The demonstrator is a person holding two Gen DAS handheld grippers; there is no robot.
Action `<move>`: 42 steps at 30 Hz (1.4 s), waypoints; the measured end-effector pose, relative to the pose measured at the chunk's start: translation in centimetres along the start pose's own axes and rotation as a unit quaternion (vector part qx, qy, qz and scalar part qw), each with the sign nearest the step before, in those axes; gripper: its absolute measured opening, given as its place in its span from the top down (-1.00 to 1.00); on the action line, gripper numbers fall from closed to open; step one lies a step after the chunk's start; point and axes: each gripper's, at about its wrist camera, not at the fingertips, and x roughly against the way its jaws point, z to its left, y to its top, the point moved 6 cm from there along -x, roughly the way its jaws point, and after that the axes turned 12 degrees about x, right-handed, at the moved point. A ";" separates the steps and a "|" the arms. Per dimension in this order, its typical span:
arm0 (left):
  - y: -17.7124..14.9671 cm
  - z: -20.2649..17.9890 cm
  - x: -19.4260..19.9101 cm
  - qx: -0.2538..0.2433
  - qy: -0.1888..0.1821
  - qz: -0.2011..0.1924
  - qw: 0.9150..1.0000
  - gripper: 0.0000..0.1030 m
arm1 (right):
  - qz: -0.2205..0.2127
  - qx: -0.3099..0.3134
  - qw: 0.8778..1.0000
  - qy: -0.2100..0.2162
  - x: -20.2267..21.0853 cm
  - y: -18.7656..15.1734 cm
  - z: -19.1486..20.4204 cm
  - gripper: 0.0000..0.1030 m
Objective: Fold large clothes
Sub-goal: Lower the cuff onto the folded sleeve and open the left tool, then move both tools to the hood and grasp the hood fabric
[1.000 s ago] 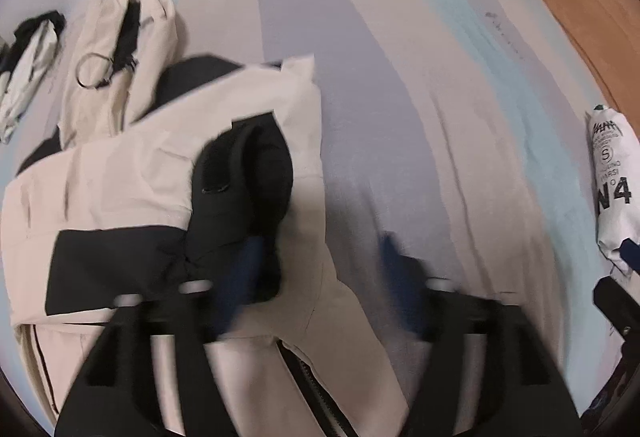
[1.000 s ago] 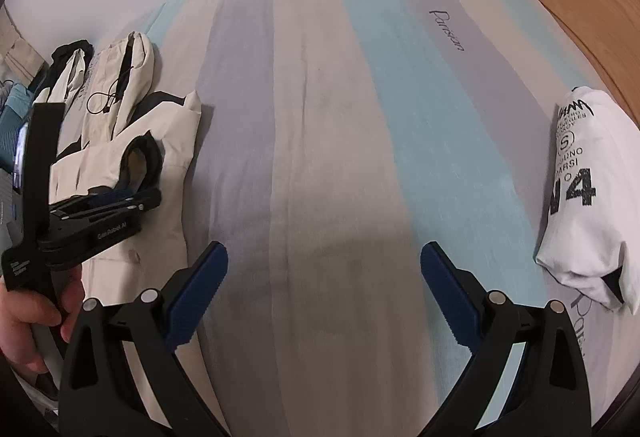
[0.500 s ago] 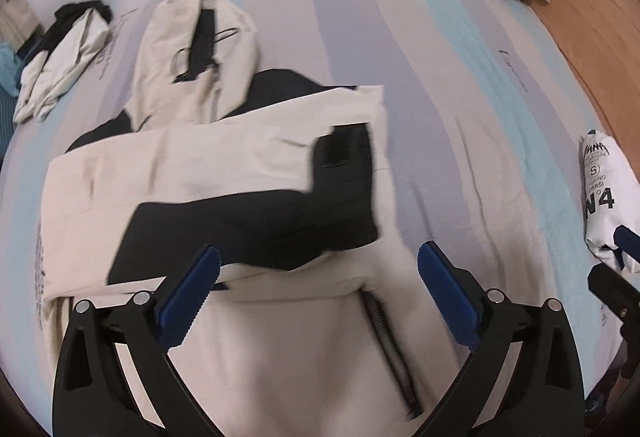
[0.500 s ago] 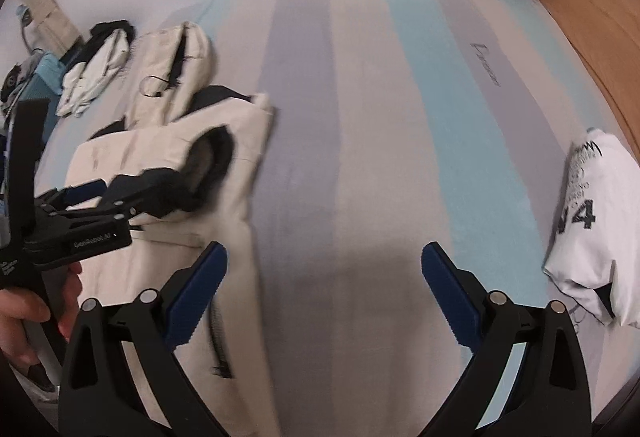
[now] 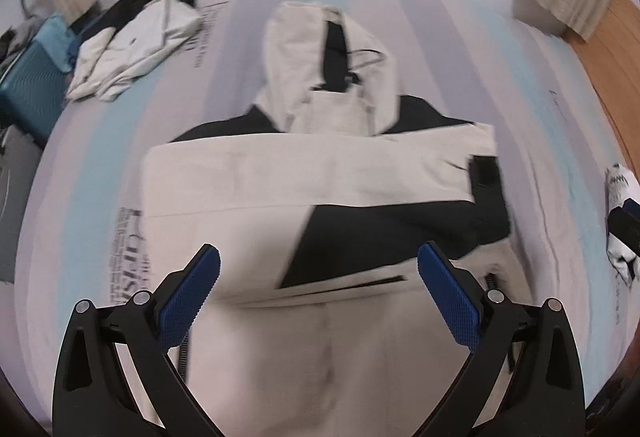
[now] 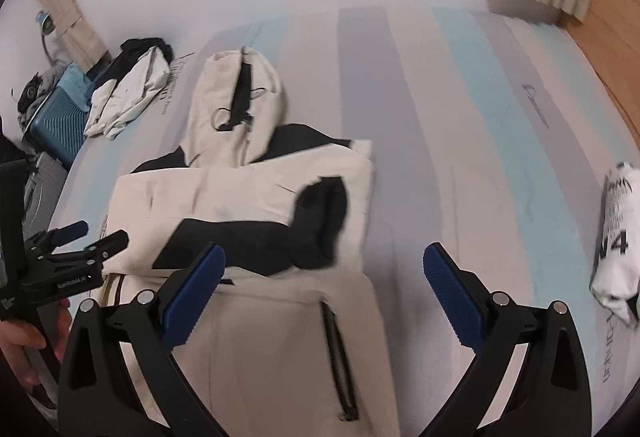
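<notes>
Jacket (image 5: 320, 173) sleeve now released, left claw (image 5: 318, 297) empty, farther back.

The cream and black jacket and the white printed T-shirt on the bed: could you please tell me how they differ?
The cream and black jacket lies spread out near the middle of the striped bed with its hood extended; the white printed T-shirt sits bundled compactly at the bed's right edge. The jacket looks far larger and has zips; the T-shirt carries black lettering. Neither is held.
</notes>
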 end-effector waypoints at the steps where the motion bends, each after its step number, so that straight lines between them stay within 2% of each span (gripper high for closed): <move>1: 0.3 0.7 0.1 0.005 0.000 -0.001 1.000 -0.88 | 0.001 0.004 1.000 0.000 -0.1 0.3 0.5 -0.85; 6: 1.6 3.3 0.2 0.011 -0.001 -0.009 1.000 -0.88 | -0.006 0.032 0.999 -0.006 -0.9 2.7 3.6 -0.85; 11: 2.7 4.6 -0.3 0.005 0.017 -0.012 1.000 -0.87 | -0.018 0.038 0.999 -0.012 -1.8 4.7 4.9 -0.85; 14: 3.3 4.7 -0.7 0.002 0.012 -0.008 1.000 -0.86 | -0.020 0.054 0.998 -0.017 -2.6 5.9 5.4 -0.85; 25: 5.9 4.6 -3.1 -0.006 0.014 -0.014 1.000 -0.86 | -0.021 0.072 0.997 -0.025 -6.0 9.2 5.7 -0.85; 31: 7.5 4.5 -4.3 -0.005 0.013 -0.013 1.000 -0.86 | -0.019 0.061 0.998 -0.026 -8.0 10.4 5.0 -0.85; 42: 11.4 4.7 -9.1 -0.001 0.014 0.001 1.000 -0.86 | -0.005 0.065 0.998 -0.017 -13.6 13.6 4.3 -0.85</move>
